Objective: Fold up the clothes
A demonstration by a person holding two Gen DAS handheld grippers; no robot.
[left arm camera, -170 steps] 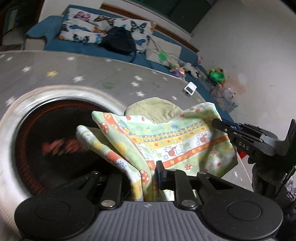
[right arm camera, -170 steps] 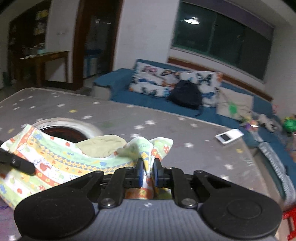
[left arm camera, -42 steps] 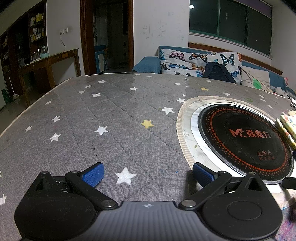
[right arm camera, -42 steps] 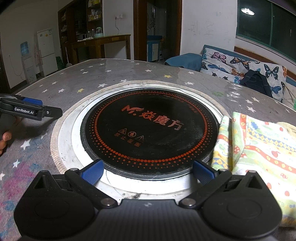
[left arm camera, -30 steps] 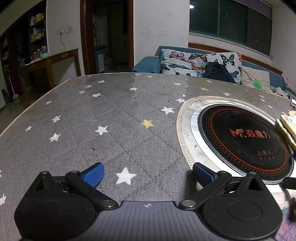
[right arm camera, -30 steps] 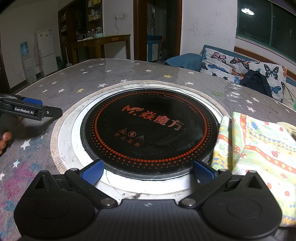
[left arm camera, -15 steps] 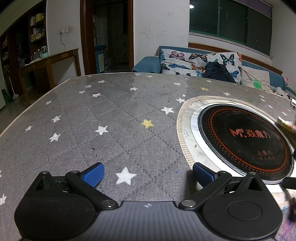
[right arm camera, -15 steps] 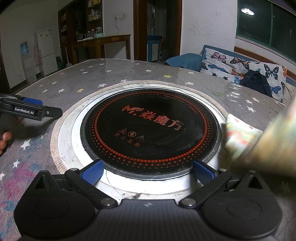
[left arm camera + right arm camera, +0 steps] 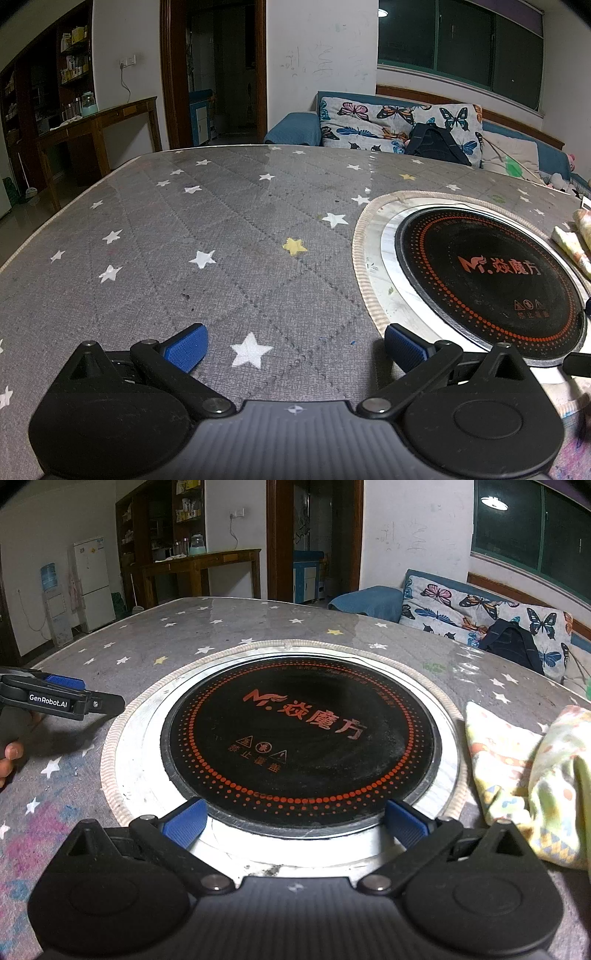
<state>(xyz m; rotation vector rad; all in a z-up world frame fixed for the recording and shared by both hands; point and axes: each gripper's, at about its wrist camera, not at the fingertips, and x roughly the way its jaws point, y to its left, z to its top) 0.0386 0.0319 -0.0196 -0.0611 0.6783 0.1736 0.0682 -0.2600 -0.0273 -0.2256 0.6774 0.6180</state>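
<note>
A patterned yellow-green garment point(image 9: 528, 771) lies crumpled at the right of the round table, beside the black hotplate point(image 9: 299, 738). Its edge also shows at the far right of the left wrist view point(image 9: 576, 240). My right gripper point(image 9: 293, 821) is open and empty, low over the near rim of the hotplate. My left gripper point(image 9: 293, 345) is open and empty over the grey star-print tablecloth point(image 9: 184, 240), left of the hotplate point(image 9: 487, 280). The left gripper's finger also shows at the left edge of the right wrist view point(image 9: 59, 699).
The hotplate sits in a metal ring with a braided rim point(image 9: 122, 723) in the table's middle. A sofa with butterfly cushions point(image 9: 391, 122) and a dark bag point(image 9: 436, 144) stands behind the table. A wooden side table point(image 9: 199, 568) and a fridge point(image 9: 92, 579) stand at the back left.
Since 5.7 s ago both grippers have let go of the garment and drawn back, open. In the last second the garment was swept up in a blur and now lies bunched instead of flat.
</note>
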